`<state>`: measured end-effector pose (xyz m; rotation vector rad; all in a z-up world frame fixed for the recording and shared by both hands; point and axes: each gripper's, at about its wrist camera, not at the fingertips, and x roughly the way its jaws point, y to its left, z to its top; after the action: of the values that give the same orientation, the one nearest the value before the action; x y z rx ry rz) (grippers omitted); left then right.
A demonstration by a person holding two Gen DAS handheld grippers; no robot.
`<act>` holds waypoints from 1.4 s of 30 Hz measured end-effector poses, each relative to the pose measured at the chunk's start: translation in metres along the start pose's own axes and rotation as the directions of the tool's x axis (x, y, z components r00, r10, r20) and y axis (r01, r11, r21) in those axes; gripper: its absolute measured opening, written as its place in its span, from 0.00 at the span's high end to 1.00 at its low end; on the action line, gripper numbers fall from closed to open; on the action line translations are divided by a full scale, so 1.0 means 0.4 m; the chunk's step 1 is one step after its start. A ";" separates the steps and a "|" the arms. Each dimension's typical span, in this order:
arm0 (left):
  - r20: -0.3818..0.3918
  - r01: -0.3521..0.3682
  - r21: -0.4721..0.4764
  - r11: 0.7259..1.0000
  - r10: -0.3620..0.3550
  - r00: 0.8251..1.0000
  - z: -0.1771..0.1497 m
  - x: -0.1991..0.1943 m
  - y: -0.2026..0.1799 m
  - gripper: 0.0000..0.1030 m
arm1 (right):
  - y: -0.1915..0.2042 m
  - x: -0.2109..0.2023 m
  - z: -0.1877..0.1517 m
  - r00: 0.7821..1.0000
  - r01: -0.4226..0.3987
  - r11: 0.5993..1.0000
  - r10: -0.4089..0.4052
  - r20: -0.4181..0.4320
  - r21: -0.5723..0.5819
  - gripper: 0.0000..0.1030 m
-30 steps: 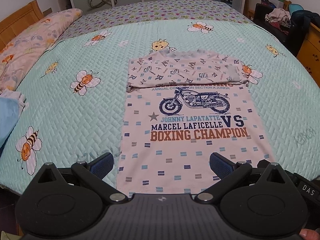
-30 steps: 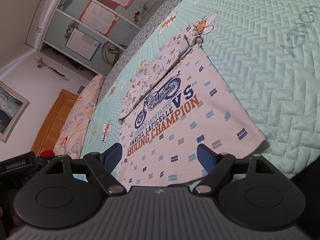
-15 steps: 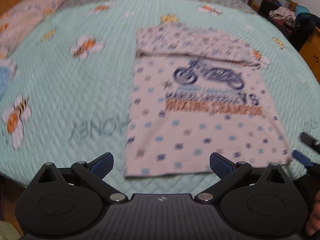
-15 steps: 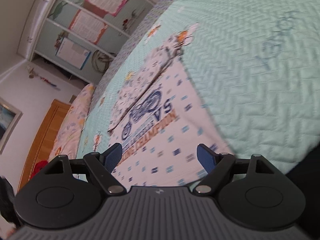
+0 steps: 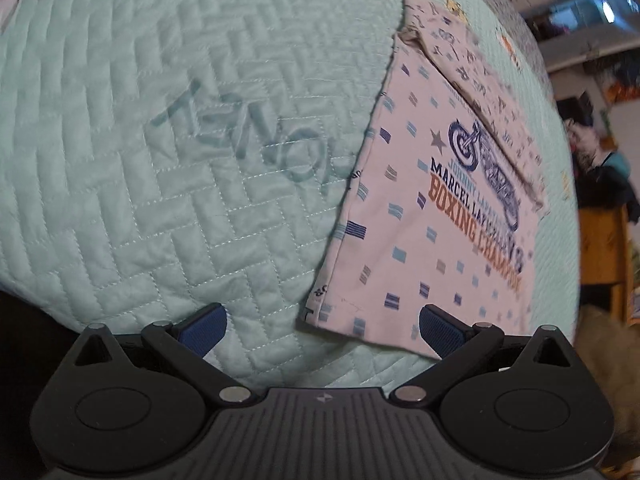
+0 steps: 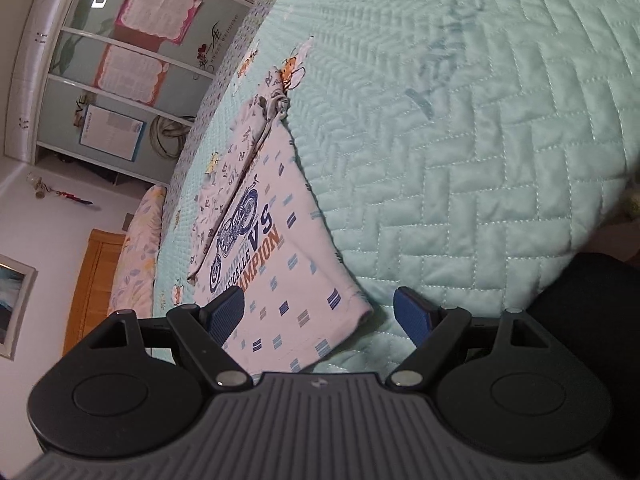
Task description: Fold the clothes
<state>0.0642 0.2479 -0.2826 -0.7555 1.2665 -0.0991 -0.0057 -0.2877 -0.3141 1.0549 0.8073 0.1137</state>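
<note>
Both grippers' blue fingers spread wide and empty, flanking the folded shirt's near corners.

A mint quilted bedspread covers the bed, printed with cartoon bees and faint grey lettering. Beyond the bedspread's far end stands a glass-fronted wardrobe with pinned papers; at its headboard side lie a floral pillow and a wooden headboard
</note>
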 end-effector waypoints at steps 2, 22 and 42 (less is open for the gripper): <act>-0.010 0.032 -0.024 0.999 -0.032 0.999 0.003 0.007 0.010 0.01 | 0.000 0.002 0.000 1.000 0.001 1.000 -0.001 -0.004 -0.005 0.20; -0.057 0.272 -0.143 0.952 -0.282 0.958 0.022 0.072 0.034 0.16 | -0.005 -0.005 0.002 1.000 -0.016 1.000 0.016 -0.017 -0.017 0.19; 0.006 0.394 -0.146 0.907 -0.397 0.918 0.012 0.110 0.036 0.21 | 0.016 0.073 -0.015 0.994 -0.019 0.992 0.006 -0.109 -0.121 0.87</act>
<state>0.0782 0.2407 -0.3264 -1.1359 1.1359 -0.3508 0.0131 -0.2670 -0.3261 0.9444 0.8812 0.2303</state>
